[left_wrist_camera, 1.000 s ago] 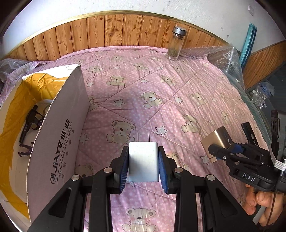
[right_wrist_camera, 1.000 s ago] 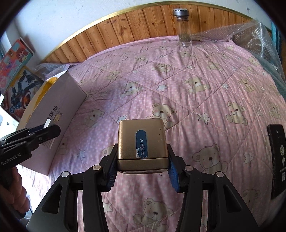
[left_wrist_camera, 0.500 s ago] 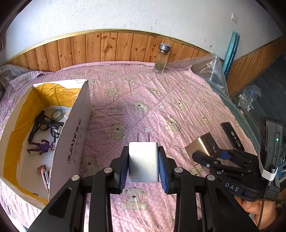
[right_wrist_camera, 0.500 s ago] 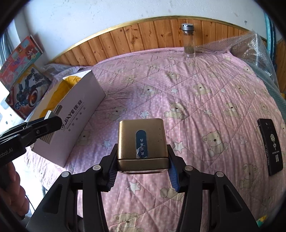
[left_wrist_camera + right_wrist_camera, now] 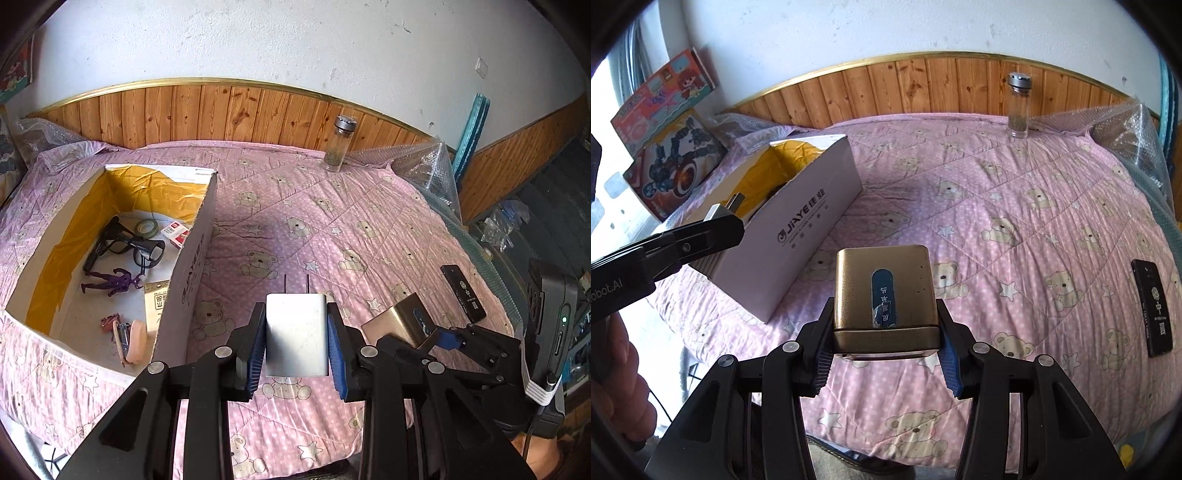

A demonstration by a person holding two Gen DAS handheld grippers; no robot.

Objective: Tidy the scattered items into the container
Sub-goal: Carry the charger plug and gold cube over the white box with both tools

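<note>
Pink bear-print quilt (image 5: 332, 236) over a bed, wood panelling and white wall behind. Nearest, left claw (image 5: 297, 343) clamped on a white plug (image 5: 296, 334), prongs forward, held in the air above the quilt, just right of the box (image 5: 192, 258). Right claw (image 5: 884, 347) clamped on a gold tin (image 5: 884, 291) with a blue label, likewise lifted clear of the quilt, to the right of the left claw. Hand (image 5: 617, 387) on the left claw's handle at the left edge of the right view. Black remote (image 5: 1152, 306) flat on the quilt, well right of the tin. Open box to the left, yellow-lined, white outside, holding glasses (image 5: 129, 247), a purple figure (image 5: 110, 282), a tape roll (image 5: 146, 226), a small red-and-white pack (image 5: 177, 232) and other small bits. Farther back, glass bottle (image 5: 338, 144) upright by the panelling, bubble wrap (image 5: 417, 162) just right of it. Toy boxes (image 5: 668, 136) leaning at the far left.
</note>
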